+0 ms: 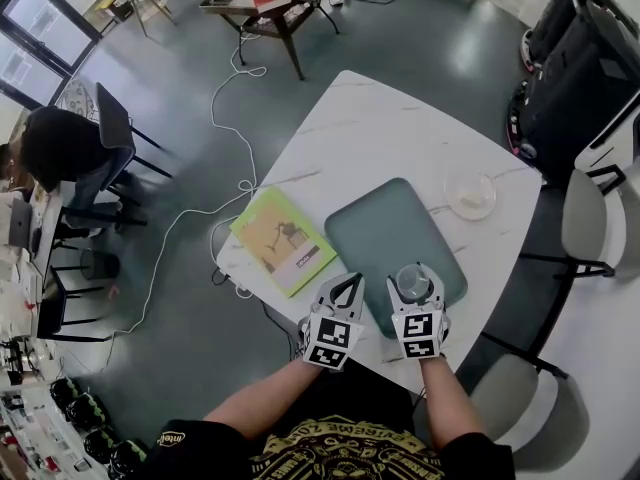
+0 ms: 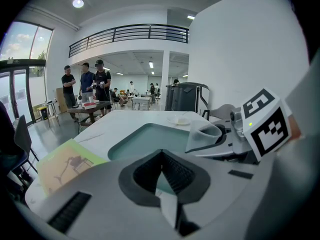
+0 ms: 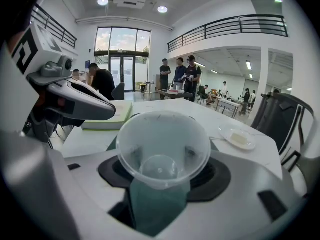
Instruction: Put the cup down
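Meanwhile, the right gripper (image 1: 416, 278) had its fingers spread wide around the clear plastic cup (image 3: 163, 146), holding it over the near end of the teal mat (image 1: 385, 230) on the white table (image 1: 380, 128), while the left gripper (image 1: 351, 282) beside it was pinched closed on nothing.

Cup (image 1: 413, 283) over near edge of mat (image 1: 385, 228) — book (image 1: 283, 240) left, dish (image 1: 470, 196) behind.

The hall is being lit by ceiling lamps (image 3: 102, 1) and daylight through tall windows (image 3: 122, 44); pale glare is being thrown off the floor (image 1: 420, 28). Both gripper views are being bent by fisheye distortion and darkened at the corners.
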